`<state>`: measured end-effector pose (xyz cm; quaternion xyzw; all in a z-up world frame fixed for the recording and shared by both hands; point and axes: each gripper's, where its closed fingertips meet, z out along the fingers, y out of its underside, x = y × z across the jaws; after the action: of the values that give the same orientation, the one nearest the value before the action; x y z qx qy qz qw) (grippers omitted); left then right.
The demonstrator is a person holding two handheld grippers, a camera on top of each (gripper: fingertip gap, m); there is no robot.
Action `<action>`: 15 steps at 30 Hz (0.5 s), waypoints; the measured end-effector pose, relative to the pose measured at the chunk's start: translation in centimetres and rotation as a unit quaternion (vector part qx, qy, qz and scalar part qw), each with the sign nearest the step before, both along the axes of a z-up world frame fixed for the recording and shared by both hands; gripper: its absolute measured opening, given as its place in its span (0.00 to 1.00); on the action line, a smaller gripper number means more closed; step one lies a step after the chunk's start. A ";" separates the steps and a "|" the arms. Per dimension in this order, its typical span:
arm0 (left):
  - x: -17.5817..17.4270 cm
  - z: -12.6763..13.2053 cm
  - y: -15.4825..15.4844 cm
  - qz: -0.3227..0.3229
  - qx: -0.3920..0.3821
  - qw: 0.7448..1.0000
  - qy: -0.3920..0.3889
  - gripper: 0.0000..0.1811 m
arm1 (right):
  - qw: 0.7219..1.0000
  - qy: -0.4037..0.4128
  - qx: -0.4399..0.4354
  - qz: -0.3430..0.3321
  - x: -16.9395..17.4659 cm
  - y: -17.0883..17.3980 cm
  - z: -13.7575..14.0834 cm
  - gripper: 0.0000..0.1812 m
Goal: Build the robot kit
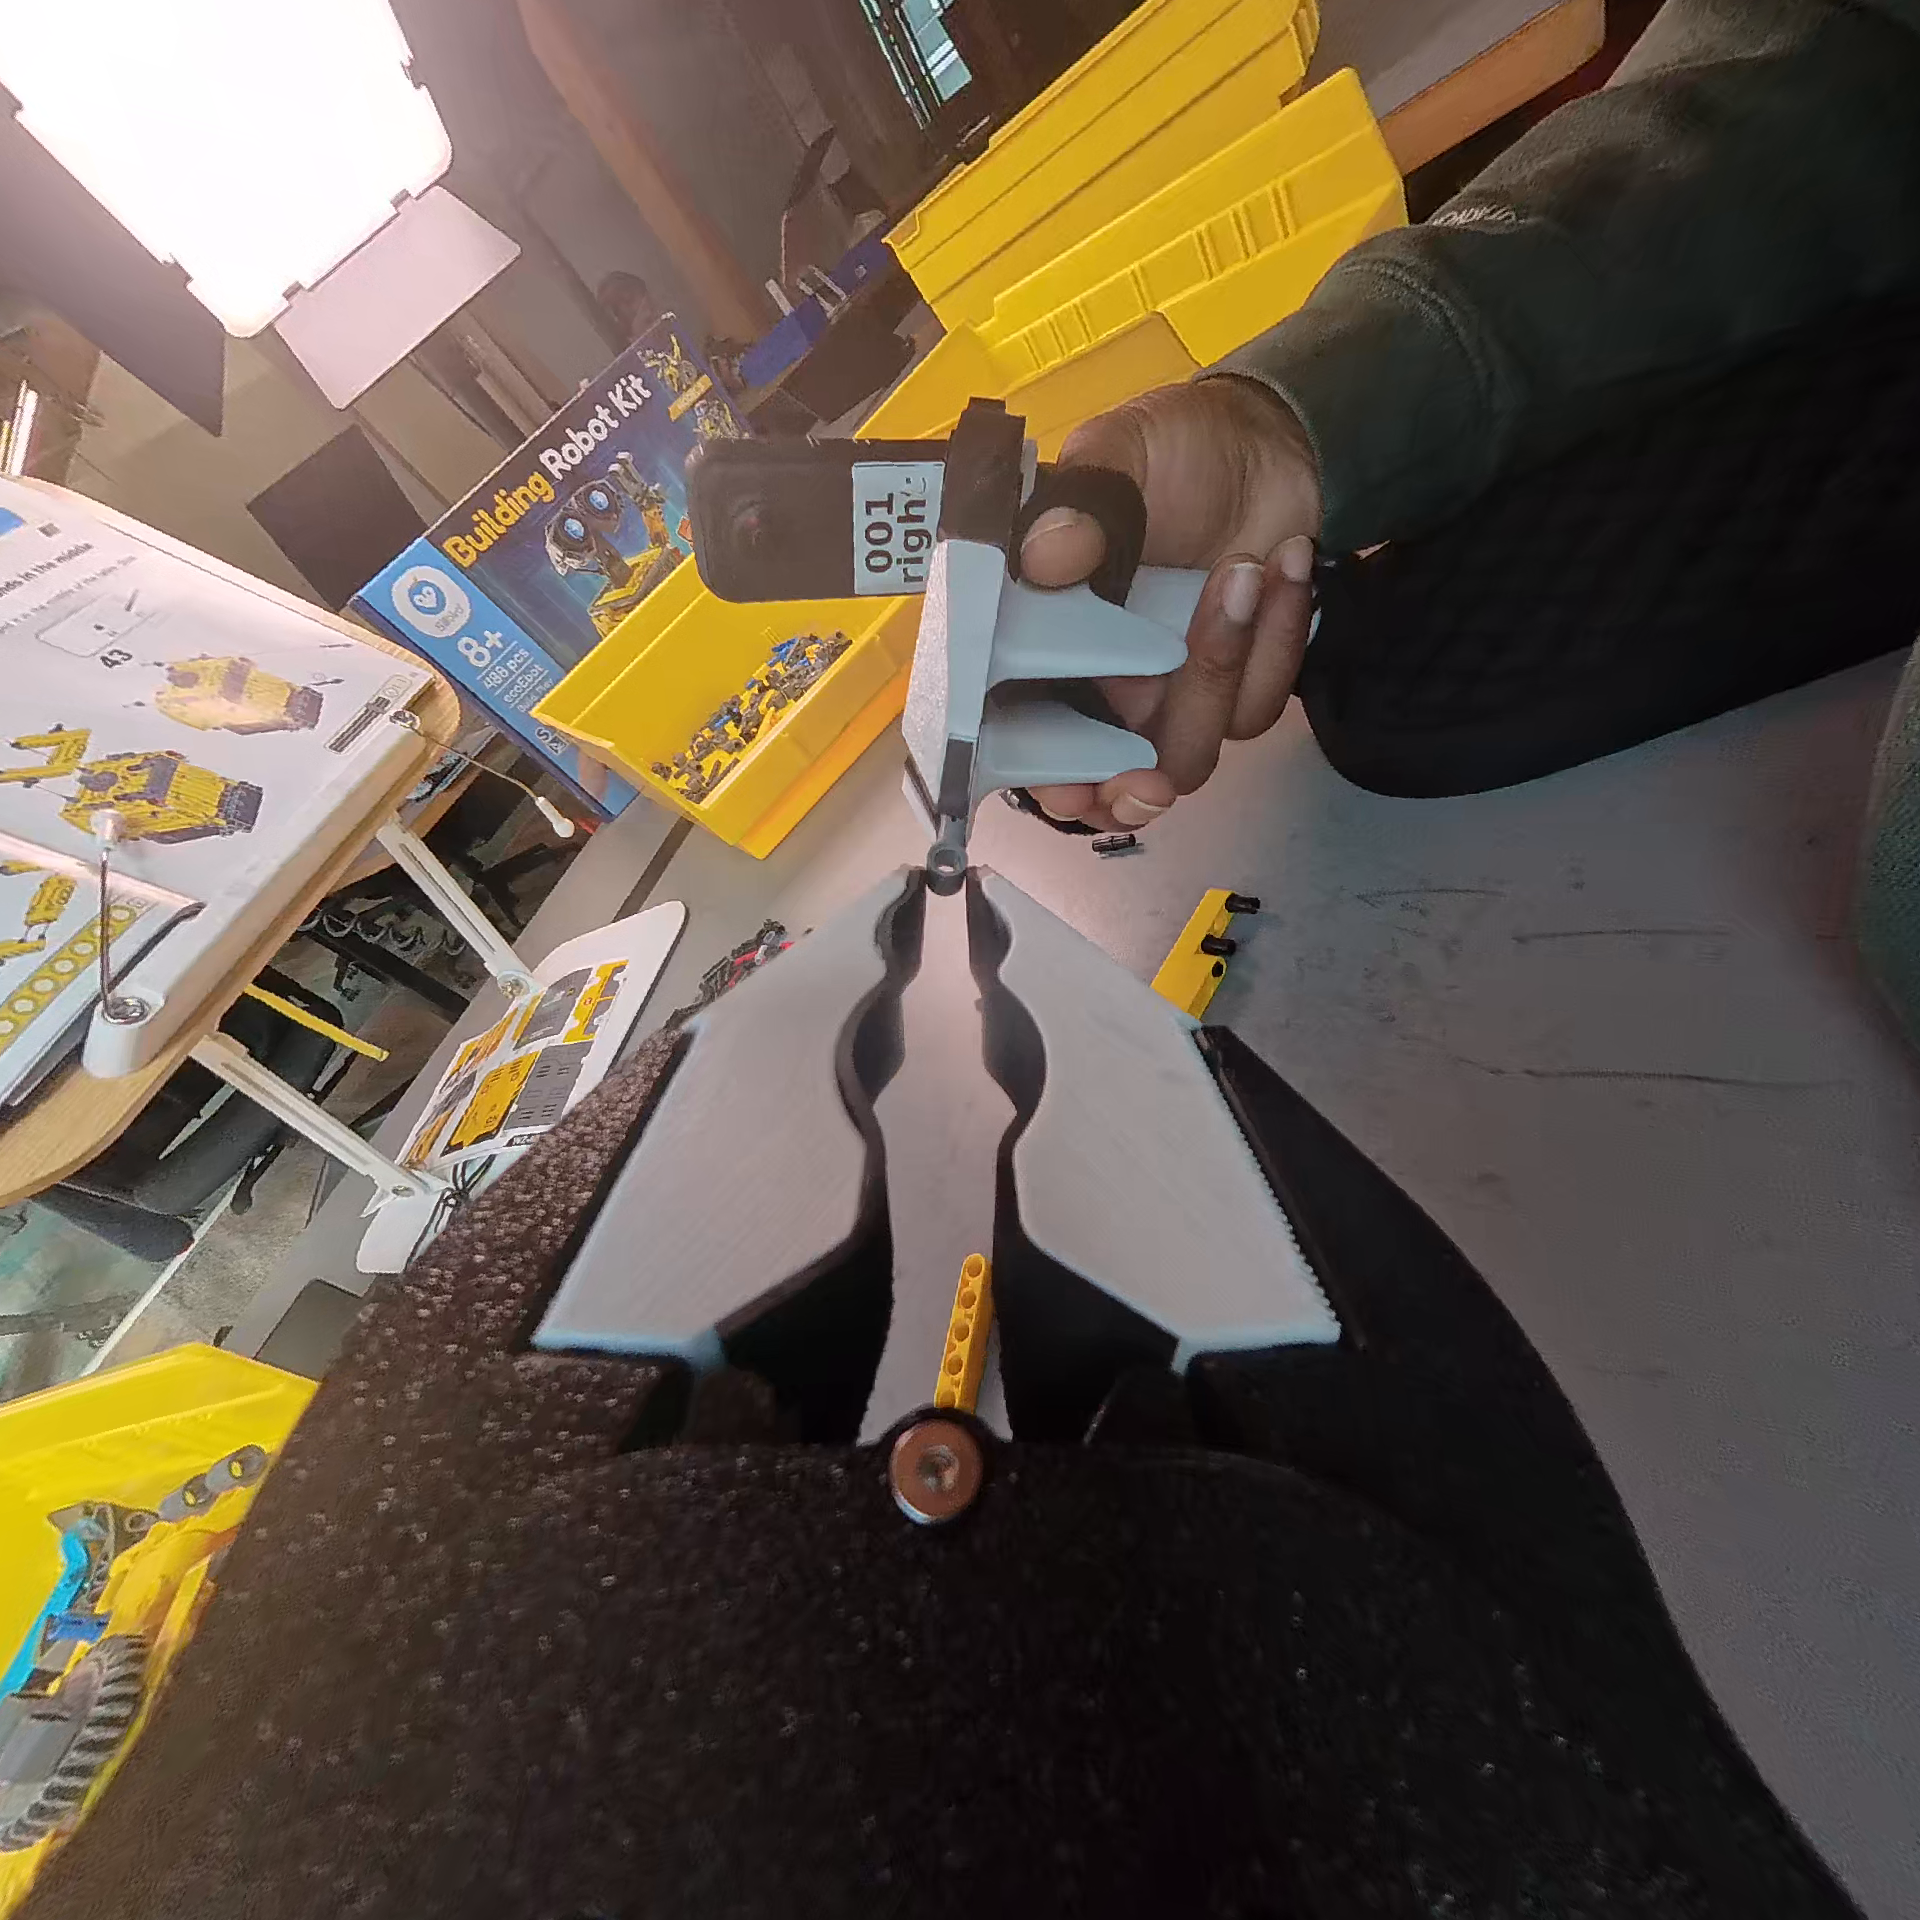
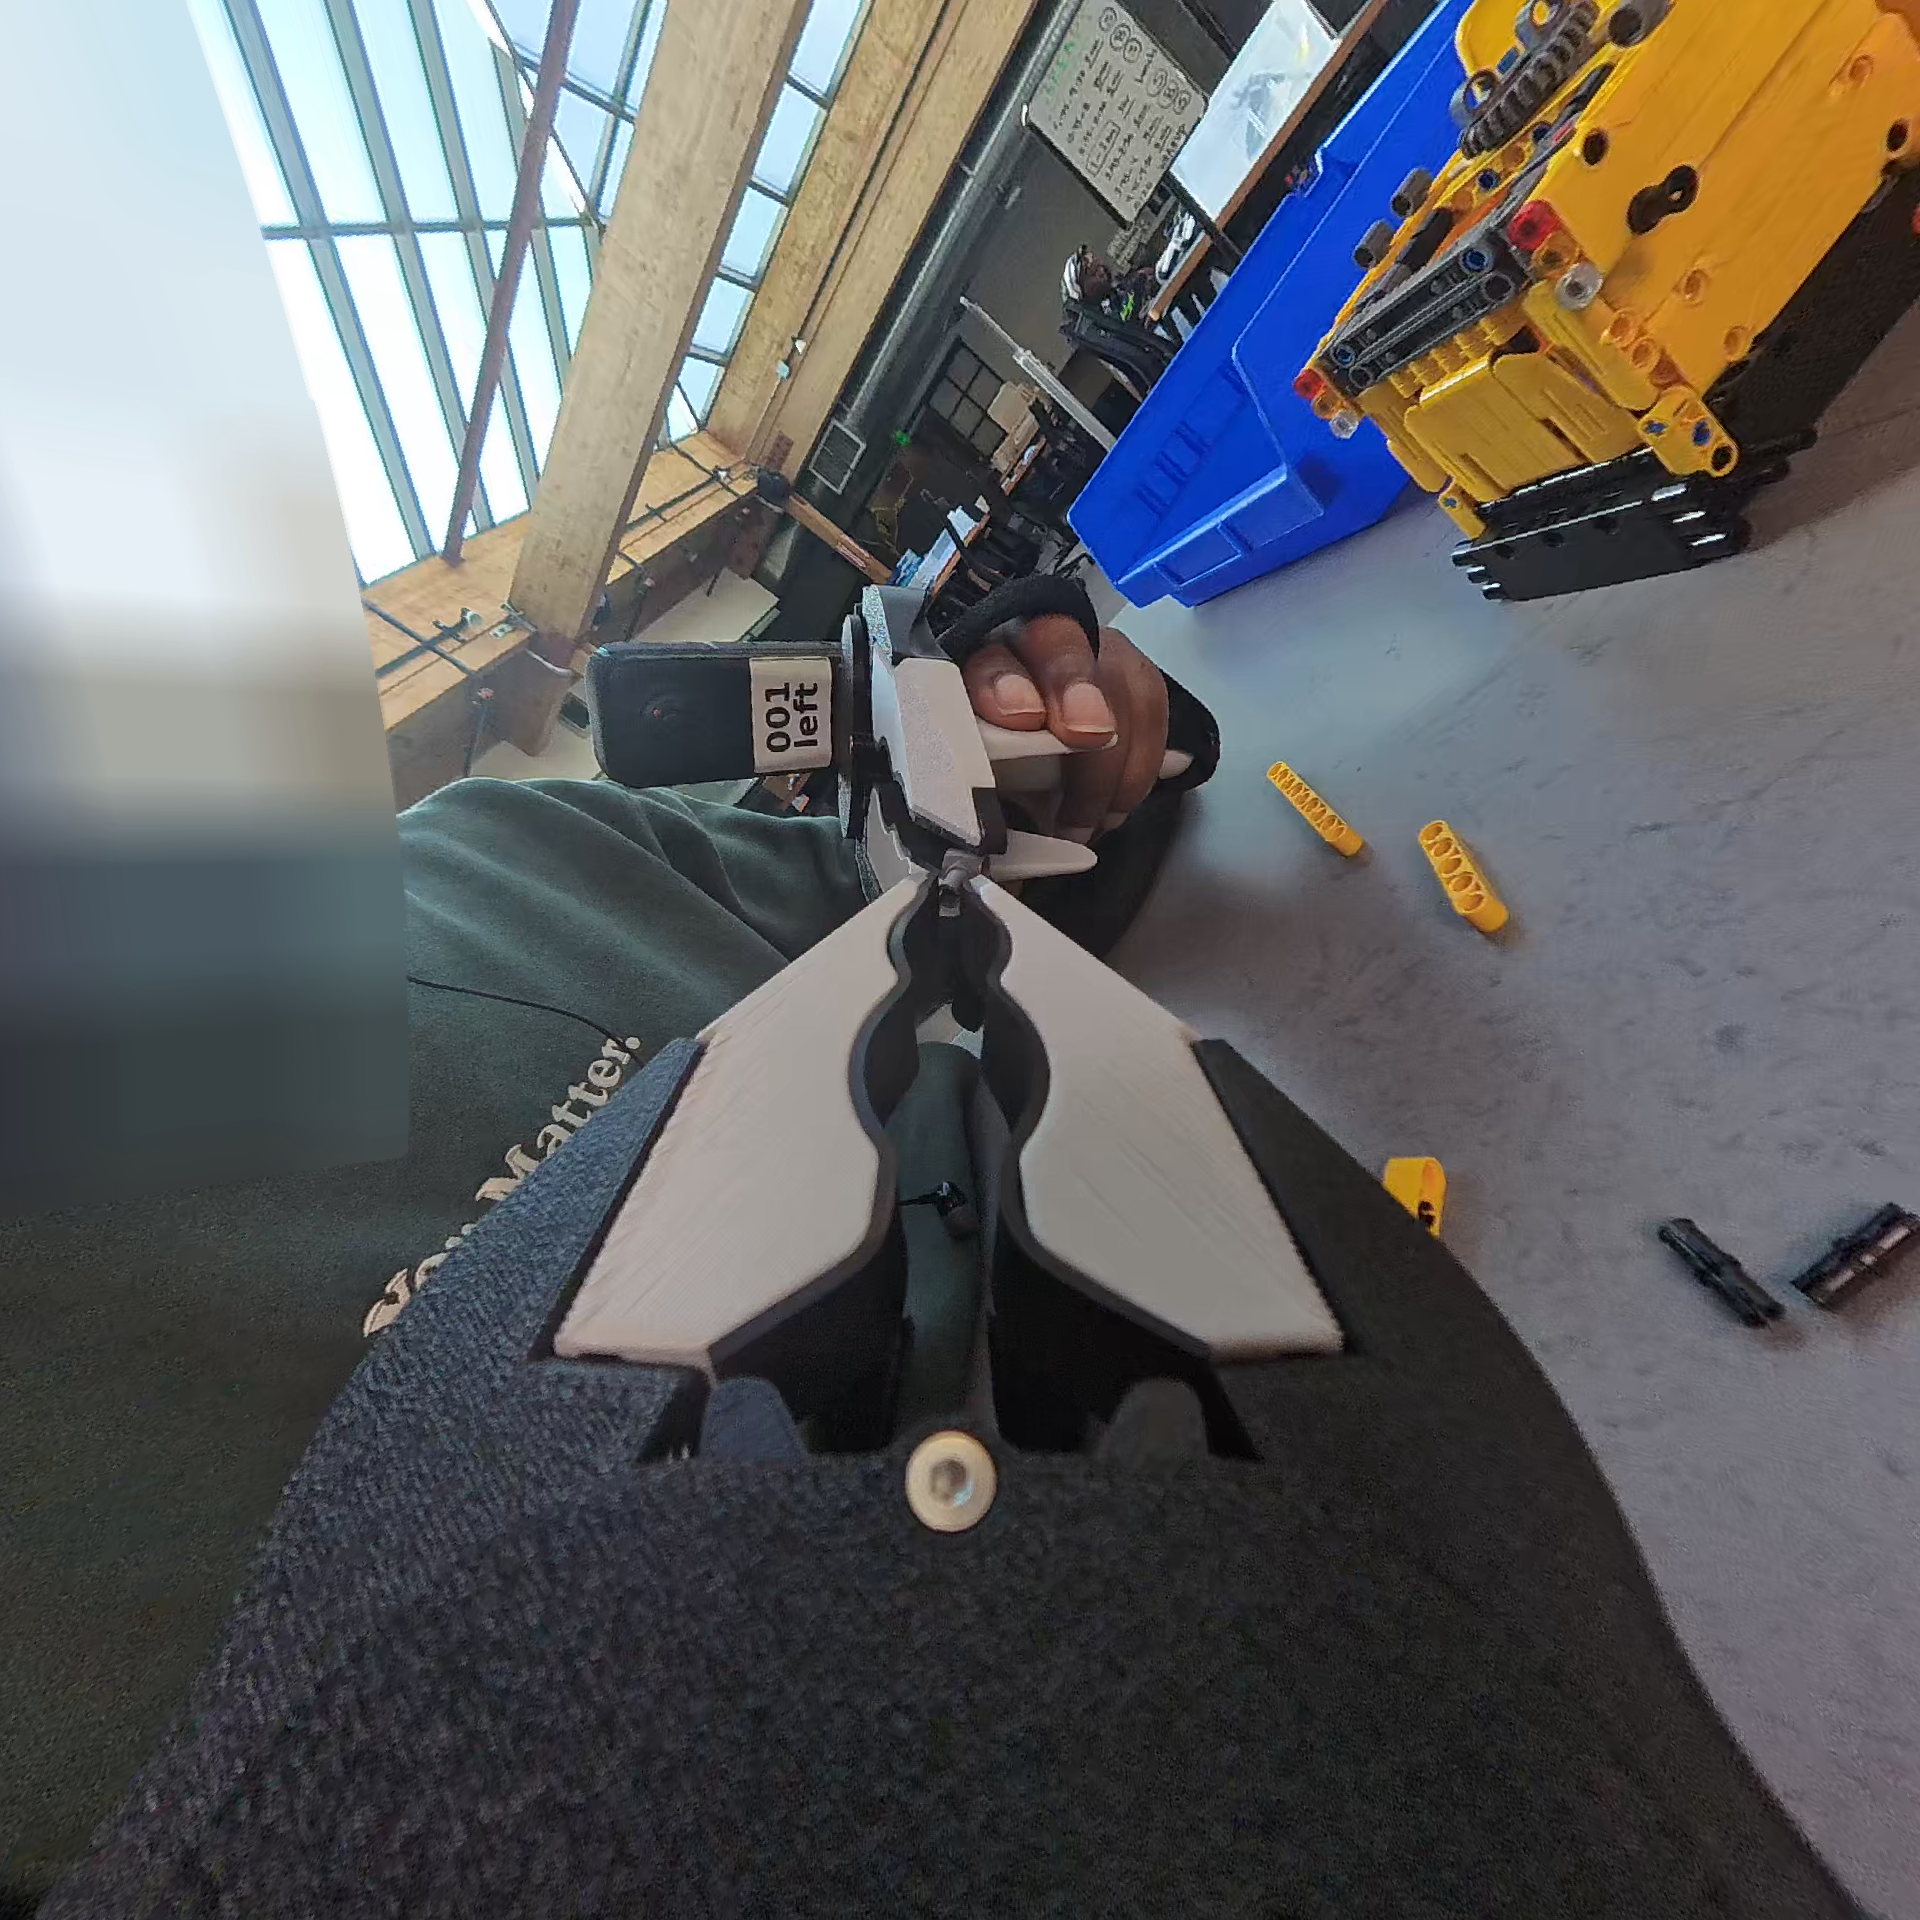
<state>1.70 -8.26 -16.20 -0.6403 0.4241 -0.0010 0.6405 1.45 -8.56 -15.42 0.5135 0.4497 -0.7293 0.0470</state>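
Left wrist view, both hand-held grippers, left (image 1: 943, 881) and right (image 2: 951, 891), pinching one small grey connector (image 1: 945, 864).

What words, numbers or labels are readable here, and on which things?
I do not quote writing; its bearers:
Blue box, behind the yellow bin.
Instruction booklet, at the left.
White camera stickers, one per view.
Green sweatshirt, chest print.
Whiteboard, too small to read.

Beside the yellow brick vehicle (image 2: 1621, 291) you have two yellow holed beams (image 2: 1314, 809) (image 2: 1462, 875), two black pins (image 2: 1720, 1286) (image 2: 1860, 1268), one small yellow piece (image 2: 1415, 1190) nearer you, and one blue bin (image 2: 1247, 457) behind it.
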 end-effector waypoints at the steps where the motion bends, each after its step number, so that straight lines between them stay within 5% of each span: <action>1: 0.0 0.0 0.0 -0.001 -0.004 1.000 -0.002 0.04 | 1.000 0.000 -0.001 0.001 0.0 0.0 0.0 0.02; 7: -0.4 -0.2 0.4 0.001 -0.065 0.996 -0.060 0.04 | 0.998 0.012 0.047 -0.033 -0.5 0.5 -0.1 0.02; 11: -1.6 -1.8 1.4 0.030 -0.146 0.983 -0.109 0.03 | 0.977 0.021 0.196 -0.077 -0.8 1.7 -1.2 0.06; 15: -2.5 -4.7 2.1 0.070 -0.224 0.967 -0.103 0.03 | 0.924 -0.009 0.379 -0.052 0.3 2.1 -3.6 0.11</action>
<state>-0.80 -6.20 -20.90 -0.7919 0.2990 -0.1164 0.5196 1.78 -6.46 -19.06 0.5224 0.6648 -0.5008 -0.1855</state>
